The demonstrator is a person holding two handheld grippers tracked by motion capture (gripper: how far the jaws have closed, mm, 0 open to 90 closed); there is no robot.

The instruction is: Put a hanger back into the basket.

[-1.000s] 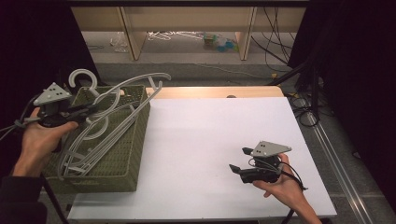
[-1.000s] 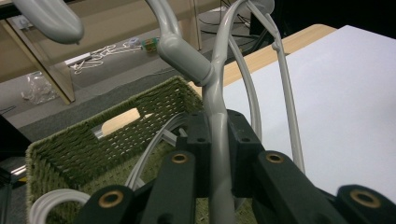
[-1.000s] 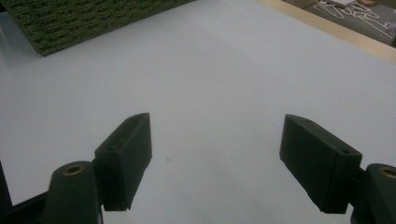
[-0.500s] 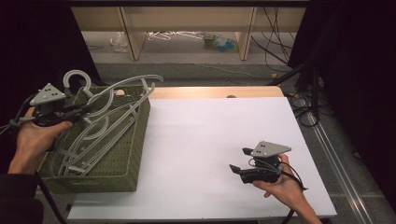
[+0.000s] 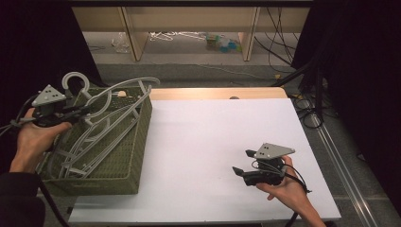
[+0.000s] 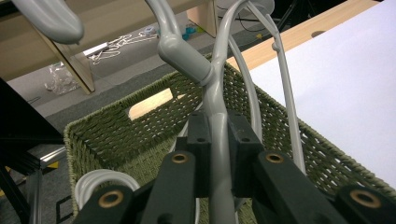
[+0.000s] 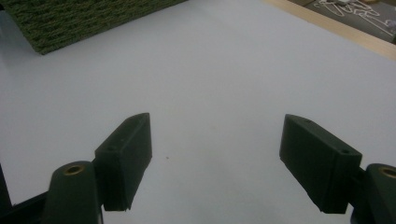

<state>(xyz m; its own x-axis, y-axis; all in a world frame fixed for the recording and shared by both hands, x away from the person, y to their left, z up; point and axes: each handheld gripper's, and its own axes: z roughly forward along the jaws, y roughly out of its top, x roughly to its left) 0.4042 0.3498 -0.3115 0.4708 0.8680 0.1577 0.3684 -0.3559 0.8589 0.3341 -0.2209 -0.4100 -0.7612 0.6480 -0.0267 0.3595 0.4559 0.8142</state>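
A green woven basket point(image 5: 137, 142) stands at the table's left and holds several grey plastic hangers point(image 5: 101, 137). My left gripper point(image 5: 80, 111) is over the basket's far left corner, shut on the neck of one grey hanger point(image 6: 215, 126), whose hook point(image 5: 75, 80) sticks up above the rim. In the left gripper view the jaws pinch that hanger's stem, with the basket wall point(image 6: 154, 116) behind. My right gripper point(image 5: 242, 163) rests in a hand near the table's front right, open with nothing between its fingers point(image 7: 126, 154), above the bare white tabletop point(image 7: 210, 84).
The white tabletop point(image 5: 222, 127) spreads right of the basket, with a wooden strip point(image 5: 213, 93) along its far edge. Beyond the table are wooden shelf legs point(image 5: 135, 33) and loose items on the floor. Cables point(image 5: 307, 94) run along the right side.
The left hand has carried the held hanger left and slightly down over the basket. The right hand and its gripper have stayed put.
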